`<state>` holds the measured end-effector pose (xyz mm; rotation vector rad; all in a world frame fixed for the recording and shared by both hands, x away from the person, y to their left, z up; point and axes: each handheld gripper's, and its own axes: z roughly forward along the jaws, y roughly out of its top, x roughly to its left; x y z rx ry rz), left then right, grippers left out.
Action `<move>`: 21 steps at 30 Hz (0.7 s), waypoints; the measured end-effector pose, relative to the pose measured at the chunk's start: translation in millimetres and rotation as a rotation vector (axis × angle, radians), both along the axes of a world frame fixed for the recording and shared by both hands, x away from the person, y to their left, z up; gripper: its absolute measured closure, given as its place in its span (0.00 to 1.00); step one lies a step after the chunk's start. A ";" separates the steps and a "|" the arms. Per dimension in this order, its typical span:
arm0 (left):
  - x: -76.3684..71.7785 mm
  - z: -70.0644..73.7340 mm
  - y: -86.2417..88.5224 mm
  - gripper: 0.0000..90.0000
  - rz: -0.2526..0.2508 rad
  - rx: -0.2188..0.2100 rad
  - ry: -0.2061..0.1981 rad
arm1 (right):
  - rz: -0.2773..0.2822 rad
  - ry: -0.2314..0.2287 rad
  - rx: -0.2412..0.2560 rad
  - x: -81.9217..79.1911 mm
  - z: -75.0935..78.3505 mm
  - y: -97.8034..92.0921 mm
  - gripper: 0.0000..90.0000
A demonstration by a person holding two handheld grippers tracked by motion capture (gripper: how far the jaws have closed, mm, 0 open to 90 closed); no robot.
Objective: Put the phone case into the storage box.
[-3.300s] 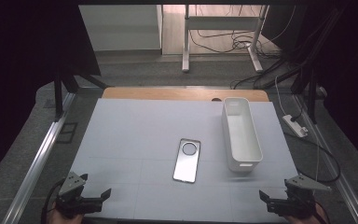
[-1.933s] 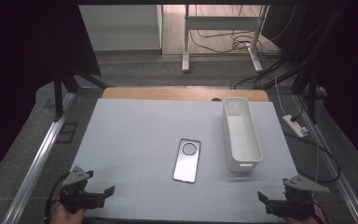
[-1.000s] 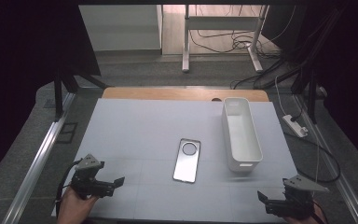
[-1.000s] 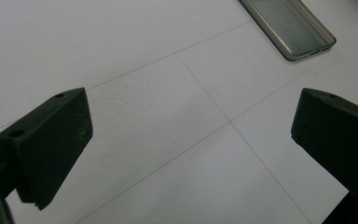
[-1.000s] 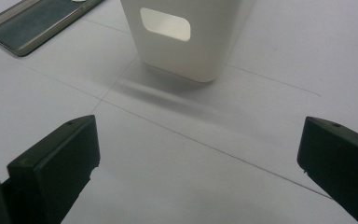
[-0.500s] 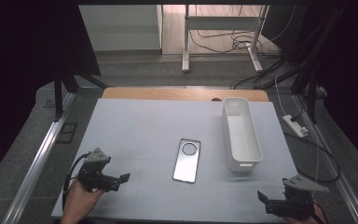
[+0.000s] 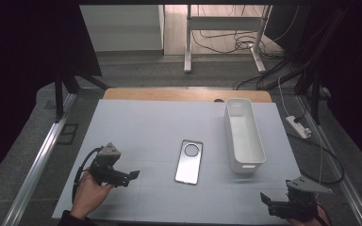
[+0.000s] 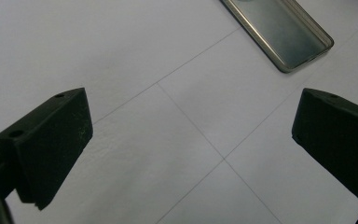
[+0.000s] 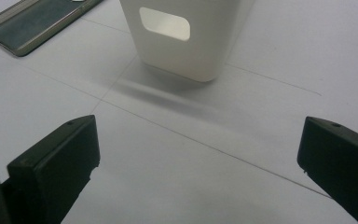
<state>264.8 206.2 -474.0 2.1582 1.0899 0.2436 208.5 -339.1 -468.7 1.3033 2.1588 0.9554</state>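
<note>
Lying flat near the middle of the desk (image 7: 136, 122), a slim rectangular phone case (image 7: 189, 161) with rounded corners shows a smooth, glossy grey inner face, a thin metallic-looking rim and a round ring cutout near its far end. The desk is covered by a matte pale grey sheet crossed by faint straight lines, with a strip of bare wood along its far edge. At about 3 o'clock from the case, near but not touching it, stands a long, narrow white plastic bin (image 7: 243, 133) with smooth walls, rounded corners and a rounded rectangular handle slot in its near end; it throws a soft shadow on the sheet. At about 8 o'clock from the case, the left gripper (image 7: 125, 177), held in a person's hand (image 7: 87, 195), points toward the case, its blocky matte black fingers (image 8: 46, 144) spread wide apart with nothing between them; in the left gripper view the case's near end lies beyond them at about 1 o'clock. At about 5 o'clock from the case, by the desk's near right corner, the right gripper (image 7: 271, 203) has its fingers equally wide apart and empty, facing the bin's slotted end.
</note>
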 end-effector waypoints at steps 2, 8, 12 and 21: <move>3.3 0.4 -3.3 0.00 -0.006 0.005 0.005 | -0.001 0.000 0.000 0.0 0.0 0.1 0.00; 14.5 2.2 -15.7 0.00 -0.035 0.027 0.009 | -0.002 0.000 0.000 0.0 -0.1 0.0 0.00; 20.1 2.3 -23.0 0.00 -0.043 0.027 0.015 | -0.002 0.002 -0.001 0.2 -0.1 0.1 0.00; 33.7 4.8 -39.7 0.00 -0.080 0.042 0.016 | -0.003 0.003 -0.003 0.3 -0.2 0.2 0.00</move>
